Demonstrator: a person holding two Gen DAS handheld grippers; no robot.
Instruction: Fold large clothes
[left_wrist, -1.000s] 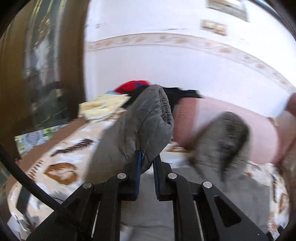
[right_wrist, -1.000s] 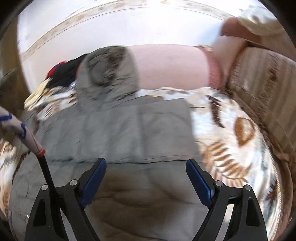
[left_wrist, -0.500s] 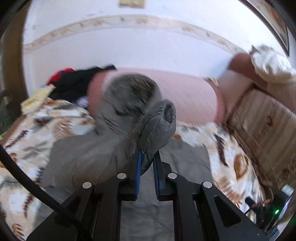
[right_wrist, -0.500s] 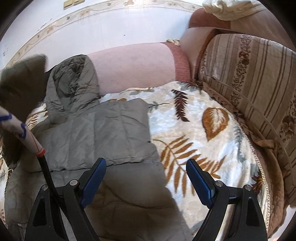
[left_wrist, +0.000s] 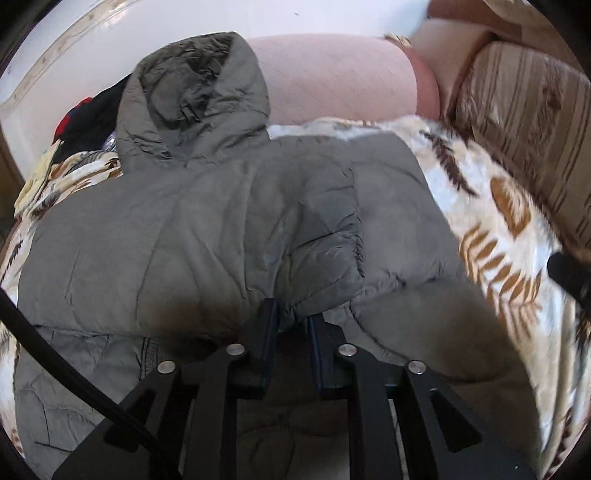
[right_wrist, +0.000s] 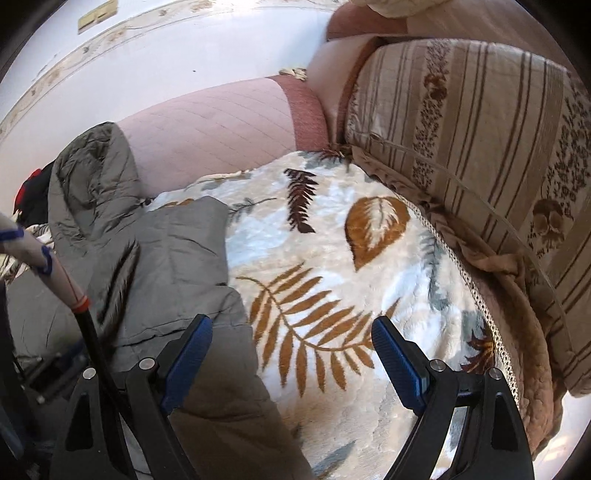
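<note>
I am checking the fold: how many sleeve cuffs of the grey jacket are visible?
1. The cuff lies across the jacket's front, below the hood. The other cuff may be hidden under the folds.

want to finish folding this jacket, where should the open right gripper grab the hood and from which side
Best guess: take the hood at its top rim, coming from the pink bolster side with the right gripper, then pull it down over the jacket. The hood is propped against the bolster, so its free edge is up there, while its base joins the body. The left gripper, just opening, has the sleeve cuff between its fingers.
</note>
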